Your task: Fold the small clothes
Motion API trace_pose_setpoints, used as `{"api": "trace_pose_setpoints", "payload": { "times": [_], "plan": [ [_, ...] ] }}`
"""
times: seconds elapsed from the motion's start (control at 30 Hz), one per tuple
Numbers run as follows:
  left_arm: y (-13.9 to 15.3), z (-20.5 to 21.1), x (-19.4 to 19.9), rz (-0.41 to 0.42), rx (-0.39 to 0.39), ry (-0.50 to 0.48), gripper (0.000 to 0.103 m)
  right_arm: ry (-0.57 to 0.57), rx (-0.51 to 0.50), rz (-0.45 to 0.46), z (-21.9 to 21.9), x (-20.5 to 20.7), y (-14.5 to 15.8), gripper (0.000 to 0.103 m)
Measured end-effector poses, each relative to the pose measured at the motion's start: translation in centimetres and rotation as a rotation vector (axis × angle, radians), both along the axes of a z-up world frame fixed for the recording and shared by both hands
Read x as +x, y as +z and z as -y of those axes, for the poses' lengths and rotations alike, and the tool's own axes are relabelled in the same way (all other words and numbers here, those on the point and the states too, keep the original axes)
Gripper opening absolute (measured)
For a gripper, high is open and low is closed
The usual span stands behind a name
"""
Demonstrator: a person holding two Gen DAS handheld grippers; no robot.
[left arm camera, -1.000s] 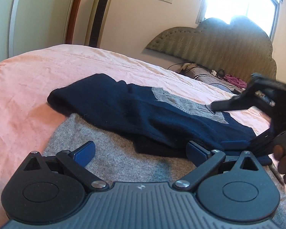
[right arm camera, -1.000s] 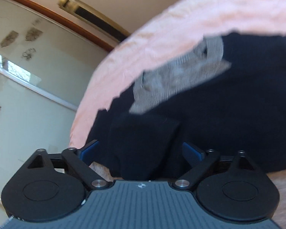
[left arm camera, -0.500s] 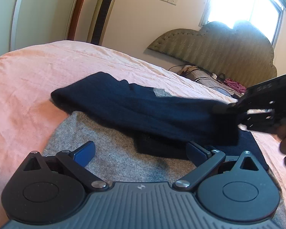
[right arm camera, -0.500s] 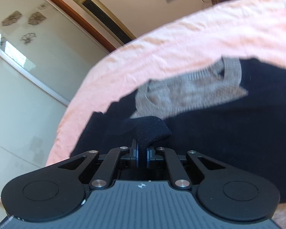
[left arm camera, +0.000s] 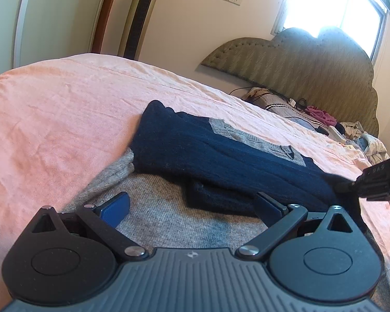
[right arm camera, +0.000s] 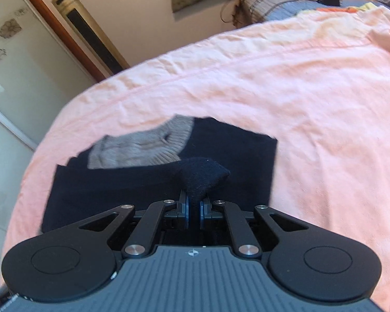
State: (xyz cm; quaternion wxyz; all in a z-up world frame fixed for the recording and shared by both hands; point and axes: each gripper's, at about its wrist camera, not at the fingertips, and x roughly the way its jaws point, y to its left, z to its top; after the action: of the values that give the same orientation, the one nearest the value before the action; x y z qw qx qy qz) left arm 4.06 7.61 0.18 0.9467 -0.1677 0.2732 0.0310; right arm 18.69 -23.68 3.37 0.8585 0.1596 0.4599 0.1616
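lying across the middle of the pink bed sheet (left arm camera: 65,119), well short of the headboard (left arm camera: 312,67): navy-and-grey knit sweater (left arm camera: 221,153), partly doubled over itself, navy layers on top, grey panel spreading out toward the near edge under the left gripper.

sagging and draping wherever unsupported, so reading as soft, limp, fairly light; fuzzy knit, likely clinging to itself and to the sheet rather than sliding. not fragile, but stretchy, so probably pulling out of shape if dragged by one point.

right gripper (right arm camera: 194,209): fingers having just been closing, now clamped on a bunched peak of navy fabric (right arm camera: 201,175), the pinch standing up as a small tent above the rest of the garment. in the left wrist view, showing at the right margin with the navy edge stretching toward it.

left gripper (left arm camera: 192,202): fingers standing wide apart, holding nothing, hovering low over the grey panel (left arm camera: 169,215), blue pads either side of the navy fold.

grey ribbed neckline (right arm camera: 143,148) showing beyond the navy layers, a handy landmark for centring the fold.

judging best holds as hems and corners, two points at once, one per gripper, so the edge travels straight. single pinch risking a diagonal, rumpled fold and lower layers shifting. thick doubled areas likely bulky between the fingers; single-layer edges easier to take.
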Motion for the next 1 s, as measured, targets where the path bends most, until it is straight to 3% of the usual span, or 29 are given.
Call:
{"api": "trace_pose_setpoints", "payload": {
  "times": [0.1,0.2,0.23,0.3,0.33,0.43,0.47,0.5,0.57,0.6,0.63,0.67,0.7,0.8,0.9,1.0],
  "plan": [
    [0.6,-0.1,-0.3,-0.007,0.013,0.003,0.102,-0.021,0.048,0.006,0.3,-0.3,-0.8,0.022],
    [3.4,-1.9,-0.4,0.051,-0.013,-0.019,0.102,-0.051,0.138,0.074,2.1,-0.9,0.8,0.064],
    [4.6,-2.8,0.0,0.09,-0.004,-0.003,0.102,-0.067,0.133,0.107,2.8,-1.0,1.2,0.069],
    [6.1,-4.3,2.5,0.103,0.071,0.047,0.102,-0.108,0.058,0.111,4.1,0.0,1.5,0.068],
    [6.2,-5.0,4.5,0.067,0.101,0.054,0.102,-0.133,0.011,0.106,4.7,0.5,1.2,0.068],
    [4.3,-7.0,11.0,-0.113,0.088,0.034,0.101,-0.185,-0.047,0.068,5.7,2.1,-0.3,0.063],
    [3.3,-7.3,12.8,-0.167,0.067,0.014,0.094,-0.188,-0.034,0.067,5.7,2.4,-0.8,0.063],
    [2.6,-7.4,14.1,-0.21,0.057,0.01,0.076,-0.181,-0.019,0.084,5.5,2.4,-0.9,0.063],
    [1.5,-7.2,15.7,-0.257,0.057,0.018,0.061,-0.124,0.031,0.072,4.8,2.8,-1.2,0.047],
    [1.2,-6.7,15.8,-0.242,0.084,0.026,0.048,-0.076,0.048,0.054,4.1,3.0,-1.5,0.019],
    [1.1,-6.3,16.1,-0.243,0.104,0.026,0.043,-0.058,0.034,0.053,3.7,3.1,-1.6,0.013],
    [1.1,-6.0,16.3,-0.243,0.116,0.019,0.013,-0.046,0.006,0.077,3.3,3.0,-1.5,0.013],
    [1.3,-5.9,16.2,-0.236,0.114,0.013,0.004,-0.044,-0.01,0.095,3.2,2.9,-1.3,0.012],
    [2.4,-5.7,15.1,-0.169,0.193,0.046,0.004,-0.09,0.038,0.185,4.8,1.8,0.2,0.011],
    [0.9,-5.2,15.3,-0.212,0.292,0.03,0.004,-0.12,0.03,0.117,6.2,2.2,-1.8,0.01],
    [0.6,-4.0,14.3,-0.161,0.392,0.021,0.005,-0.124,0.048,0.125,5.9,1.8,-2.2,0.015]
  ]
}}
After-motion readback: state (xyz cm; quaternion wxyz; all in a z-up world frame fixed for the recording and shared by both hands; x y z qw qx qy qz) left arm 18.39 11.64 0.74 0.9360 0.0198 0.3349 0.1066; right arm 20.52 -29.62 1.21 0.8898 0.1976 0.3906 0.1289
